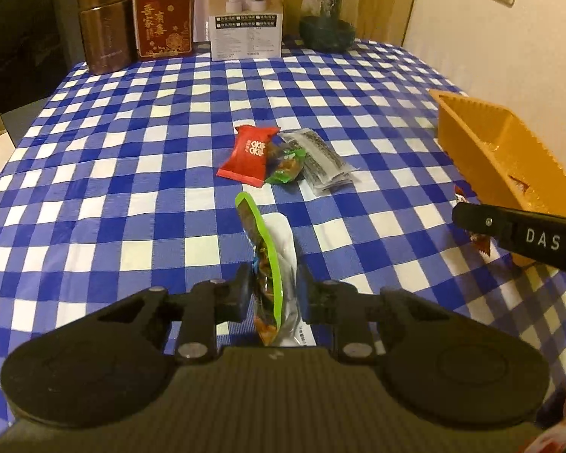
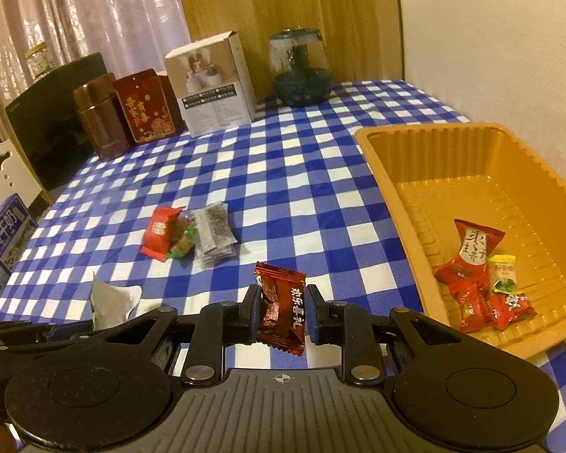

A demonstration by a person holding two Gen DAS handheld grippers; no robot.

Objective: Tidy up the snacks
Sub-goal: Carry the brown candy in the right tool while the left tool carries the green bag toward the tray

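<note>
1. Your left gripper: jaws clamped on a green-edged pouch, white-backed with brown contents showing, standing on edge above the checked cloth.
2. Loose pile mid-table: red packet, white lettering, flat; green-trimmed pouch overlapping its right side; clear sachets with dark speckled filling, fanned, touching the pouch.
3. Your right gripper: jaws closed on a dark red candy, crimped ends, pale characters, held upright just left of the tray.
4. Orange tray, ribbed walls, far right: red packets and one yellow-green sweet clustered in its near corner.
</note>
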